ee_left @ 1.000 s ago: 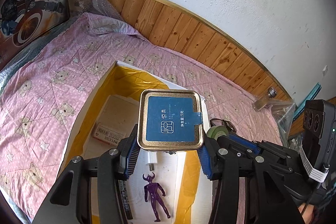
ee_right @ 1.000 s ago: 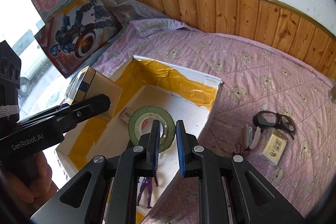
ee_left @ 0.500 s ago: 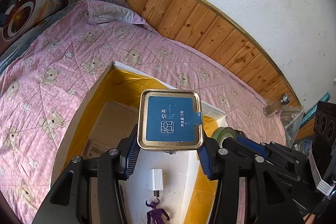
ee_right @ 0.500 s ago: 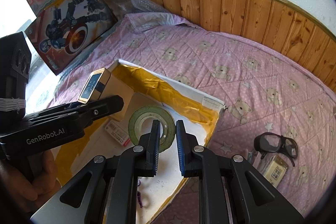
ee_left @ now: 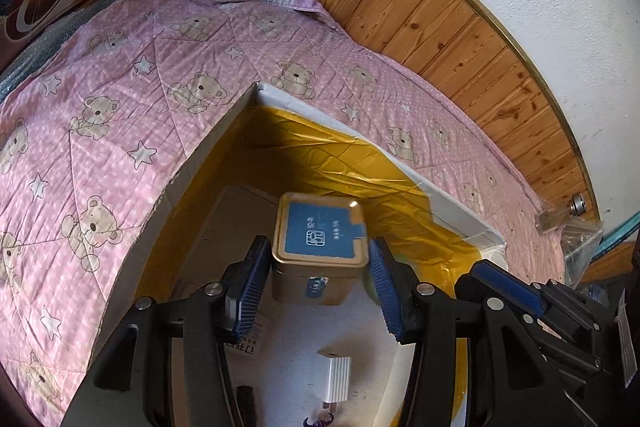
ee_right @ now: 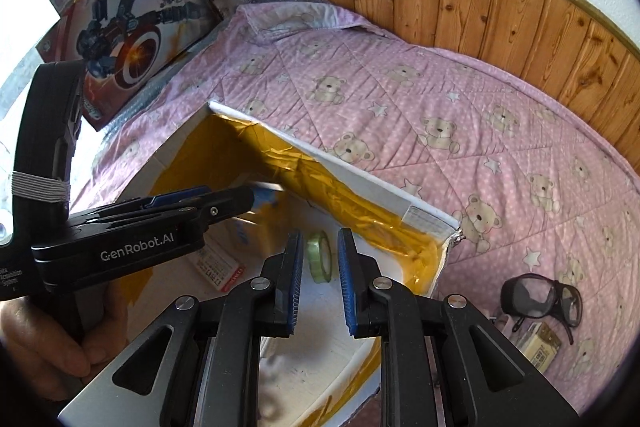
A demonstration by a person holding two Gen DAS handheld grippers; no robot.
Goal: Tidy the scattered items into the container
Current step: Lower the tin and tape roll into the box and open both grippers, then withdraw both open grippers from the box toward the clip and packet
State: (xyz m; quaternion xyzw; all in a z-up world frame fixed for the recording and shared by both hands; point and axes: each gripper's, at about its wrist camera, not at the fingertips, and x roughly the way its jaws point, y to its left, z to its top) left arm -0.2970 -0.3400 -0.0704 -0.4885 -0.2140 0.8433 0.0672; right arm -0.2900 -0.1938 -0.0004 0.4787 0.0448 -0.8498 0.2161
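Both fingers now released: square gold tin [ee_left: 320, 251] and green tape roll [ee_right: 319, 258] dropping into yellow-lined white box [ee_right: 360, 183], twelve o'clock.

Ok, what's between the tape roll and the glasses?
The yellow-lined wall of the box stands between the tape roll and the glasses, then a strip of pink blanket with nothing on it. The right wrist view shows this.

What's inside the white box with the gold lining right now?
Inside the box: a gold tin, a green tape roll, a white plug adapter and a red-striped label. A purple item at the bottom edge is mostly cut off; both tools hide other floor areas.
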